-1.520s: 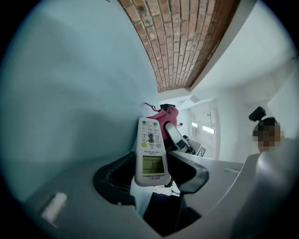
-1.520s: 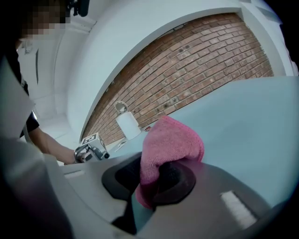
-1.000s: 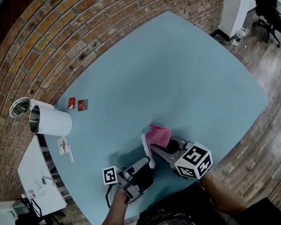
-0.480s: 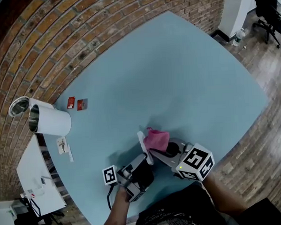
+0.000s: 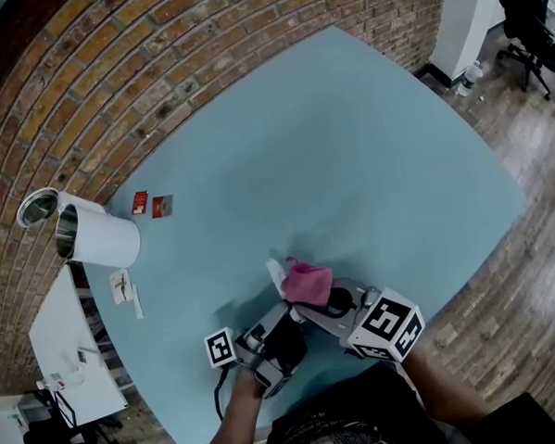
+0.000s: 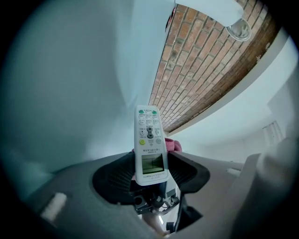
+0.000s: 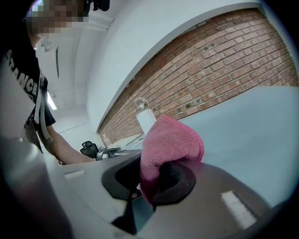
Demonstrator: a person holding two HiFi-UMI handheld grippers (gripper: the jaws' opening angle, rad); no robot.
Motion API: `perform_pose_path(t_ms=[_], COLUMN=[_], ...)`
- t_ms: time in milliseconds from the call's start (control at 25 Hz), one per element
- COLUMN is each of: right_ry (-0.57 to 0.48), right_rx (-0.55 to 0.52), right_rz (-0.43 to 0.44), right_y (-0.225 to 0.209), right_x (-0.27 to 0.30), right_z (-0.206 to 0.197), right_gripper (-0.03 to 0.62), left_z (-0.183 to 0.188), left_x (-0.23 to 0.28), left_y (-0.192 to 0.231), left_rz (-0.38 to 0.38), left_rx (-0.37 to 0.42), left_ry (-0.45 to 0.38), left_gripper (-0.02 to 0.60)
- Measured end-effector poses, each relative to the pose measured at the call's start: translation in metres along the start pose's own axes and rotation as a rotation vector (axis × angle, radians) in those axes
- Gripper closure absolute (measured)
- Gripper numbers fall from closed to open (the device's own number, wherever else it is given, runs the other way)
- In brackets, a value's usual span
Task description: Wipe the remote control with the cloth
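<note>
Cloth [image 5: 308,284] has slid down the remote control [image 6: 150,140] toward the left gripper [image 6: 152,170] since a second ago. That gripper's clamped on the remote's bottom end, jaws fairly wide and just eased a hair wider. Right gripper [image 7: 154,179] is pinched on the pink cloth, which is bunched right behind the remote, just past the left jaws.

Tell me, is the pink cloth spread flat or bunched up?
Bunched up: the pink fuzzy cloth bulges as a lump from the right tongs.
</note>
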State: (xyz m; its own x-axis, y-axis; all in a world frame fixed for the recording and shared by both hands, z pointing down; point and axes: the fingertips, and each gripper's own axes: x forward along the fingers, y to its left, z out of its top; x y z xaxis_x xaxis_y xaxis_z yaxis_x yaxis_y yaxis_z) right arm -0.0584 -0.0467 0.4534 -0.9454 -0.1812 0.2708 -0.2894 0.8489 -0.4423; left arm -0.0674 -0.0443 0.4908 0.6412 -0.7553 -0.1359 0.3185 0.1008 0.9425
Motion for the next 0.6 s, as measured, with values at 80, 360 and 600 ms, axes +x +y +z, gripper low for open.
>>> perform_pose_path(t_ms=[80,360,600], right_ry=[0.002,0.014,-0.006], right_rx=[-0.007,-0.002,0.005], right_rz=[-0.003,-0.011,-0.035], right_y=[0.001,0.003,0.007], right_x=[-0.001,-0.012,-0.026], right_z=[0.0,-0.003,0.001], right_gripper=[0.531,0.531,0.531], left_z=[0.001,0.007,0.012], left_x=[0.001,0.002,0.003], left_y=[0.0,0.002,-0.002], left_rz=[0.007,0.028,-0.004], left_rx=[0.013,0.049,0.039], left_ry=[-0.013,-0.079,-0.124], left_gripper=[0.353,0.368,0.368])
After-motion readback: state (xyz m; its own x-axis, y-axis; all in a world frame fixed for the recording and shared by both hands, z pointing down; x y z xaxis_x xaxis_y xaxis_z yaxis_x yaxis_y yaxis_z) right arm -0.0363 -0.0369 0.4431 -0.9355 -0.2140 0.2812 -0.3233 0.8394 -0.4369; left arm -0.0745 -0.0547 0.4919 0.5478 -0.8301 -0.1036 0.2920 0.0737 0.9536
